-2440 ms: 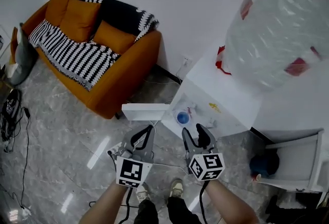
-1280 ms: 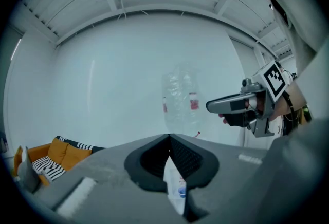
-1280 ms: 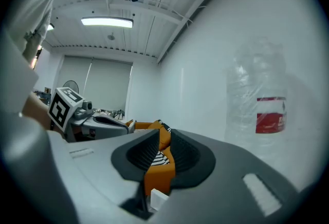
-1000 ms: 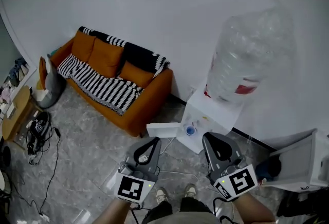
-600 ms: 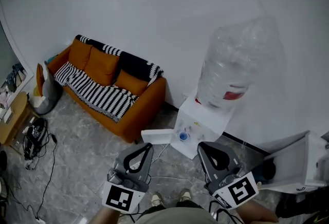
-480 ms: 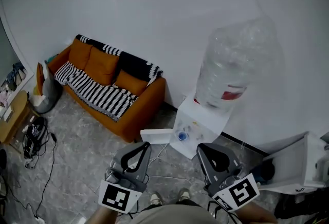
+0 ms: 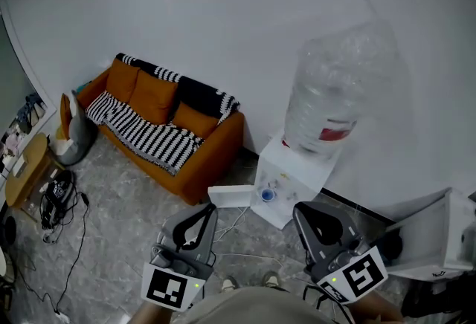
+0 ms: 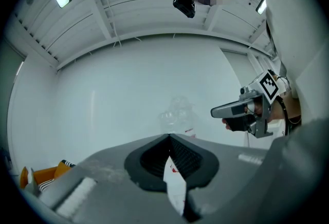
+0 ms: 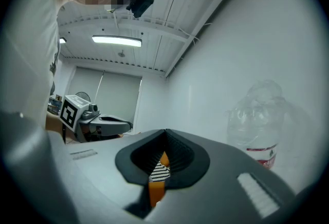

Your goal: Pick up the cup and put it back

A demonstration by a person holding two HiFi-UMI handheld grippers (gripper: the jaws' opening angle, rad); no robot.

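My left gripper (image 7: 201, 215) and right gripper (image 7: 309, 215) are both shut and empty, near the water cooler (image 7: 296, 166) with the cup (image 7: 266, 195).

Head view is evenly lit but kinda flat and grey, no hard shadows, and the plain white wall (image 7: 223, 10) darkens and bows toward the corners. Both gripper views are round fisheyes with black corners. The long white ceiling tube light (image 9: 117, 40) is blown out, and the left gripper (image 8: 168, 141) and right gripper (image 9: 164, 133) look soft up close
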